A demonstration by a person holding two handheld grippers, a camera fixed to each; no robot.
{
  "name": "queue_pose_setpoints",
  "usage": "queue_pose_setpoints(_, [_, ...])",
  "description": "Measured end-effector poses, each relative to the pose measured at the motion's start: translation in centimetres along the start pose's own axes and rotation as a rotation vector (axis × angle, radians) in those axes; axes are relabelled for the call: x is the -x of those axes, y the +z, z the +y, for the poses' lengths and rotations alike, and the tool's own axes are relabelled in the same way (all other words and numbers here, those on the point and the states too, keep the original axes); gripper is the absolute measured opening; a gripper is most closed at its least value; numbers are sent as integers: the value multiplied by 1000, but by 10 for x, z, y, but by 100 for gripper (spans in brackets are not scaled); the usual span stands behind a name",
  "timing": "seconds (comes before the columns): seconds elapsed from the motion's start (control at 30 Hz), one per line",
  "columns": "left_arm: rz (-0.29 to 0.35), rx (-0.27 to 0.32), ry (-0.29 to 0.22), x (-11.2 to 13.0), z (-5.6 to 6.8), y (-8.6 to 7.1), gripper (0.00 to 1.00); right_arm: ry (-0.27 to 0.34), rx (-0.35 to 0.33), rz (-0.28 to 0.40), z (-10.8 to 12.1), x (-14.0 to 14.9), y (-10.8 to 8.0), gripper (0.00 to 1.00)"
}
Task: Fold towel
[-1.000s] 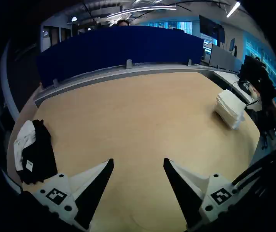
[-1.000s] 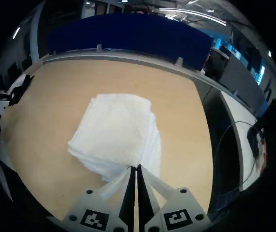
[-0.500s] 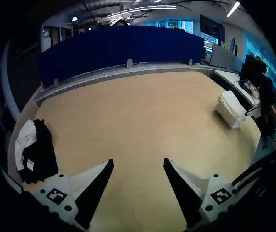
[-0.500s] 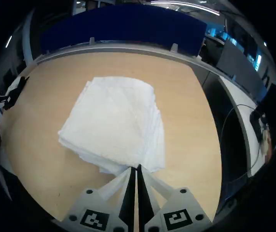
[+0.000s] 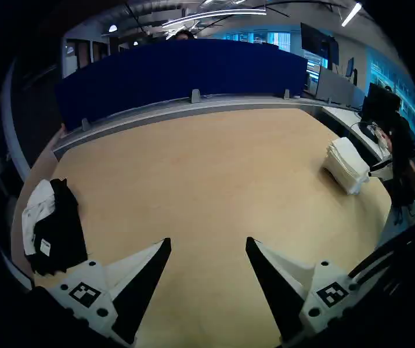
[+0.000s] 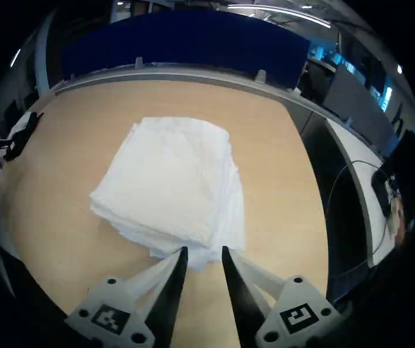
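A stack of folded white towels (image 6: 172, 180) lies on the light wooden table (image 6: 74, 191), right in front of my right gripper (image 6: 203, 251). That gripper is open by a narrow gap, and the stack's near corner sits at its fingertips. In the left gripper view the same stack (image 5: 346, 162) rests far off near the table's right edge. My left gripper (image 5: 207, 240) hovers wide open over bare table (image 5: 207, 174) with nothing between its fingers.
A pile of black and white clothing (image 5: 53, 226) lies at the table's left edge, also seen small (image 6: 18, 136) in the right gripper view. A blue divider panel (image 5: 178, 69) runs along the far side. A gap and another desk (image 6: 358, 180) lie right of the towels.
My right gripper has gone from shut to slightly open at the stack's near corner. The towel stack has settled flat. The left gripper has not moved.
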State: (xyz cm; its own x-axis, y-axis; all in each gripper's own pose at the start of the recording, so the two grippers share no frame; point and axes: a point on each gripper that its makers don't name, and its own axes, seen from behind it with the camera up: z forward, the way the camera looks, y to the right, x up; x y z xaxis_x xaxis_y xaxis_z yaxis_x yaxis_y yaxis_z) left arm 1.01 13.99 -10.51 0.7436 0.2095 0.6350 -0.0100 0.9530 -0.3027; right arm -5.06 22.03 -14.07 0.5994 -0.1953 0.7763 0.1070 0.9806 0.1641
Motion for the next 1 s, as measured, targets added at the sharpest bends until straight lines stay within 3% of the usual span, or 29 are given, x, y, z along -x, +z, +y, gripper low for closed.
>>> queue_pose_setpoints(0.13, [3, 3, -1, -1, -2, 0, 96, -2, -1, 18, -3, -3, -5, 66])
queue_pose_setpoints(0.27, [8, 8, -4, -2, -2, 1, 96, 2, -5, 29, -7, -5, -9, 95])
queue_pose_setpoints(0.33, [11, 11, -4, -3, -2, 0, 96, 7, -4, 35, -9, -7, -11, 100])
queue_pose_setpoints(0.67, [35, 17, -15, -5, -9, -4, 96, 17, 3, 97, -28, -33, -22, 100])
queue_pose_setpoints(0.8, [50, 15, -26, -9, -14, -8, 96, 27, 11, 177, -43, -58, -29, 100])
queue_pose_setpoints(1.0, [72, 13, -35, -12, -23, -12, 96, 71, 50, 351, -61, -110, -48, 100])
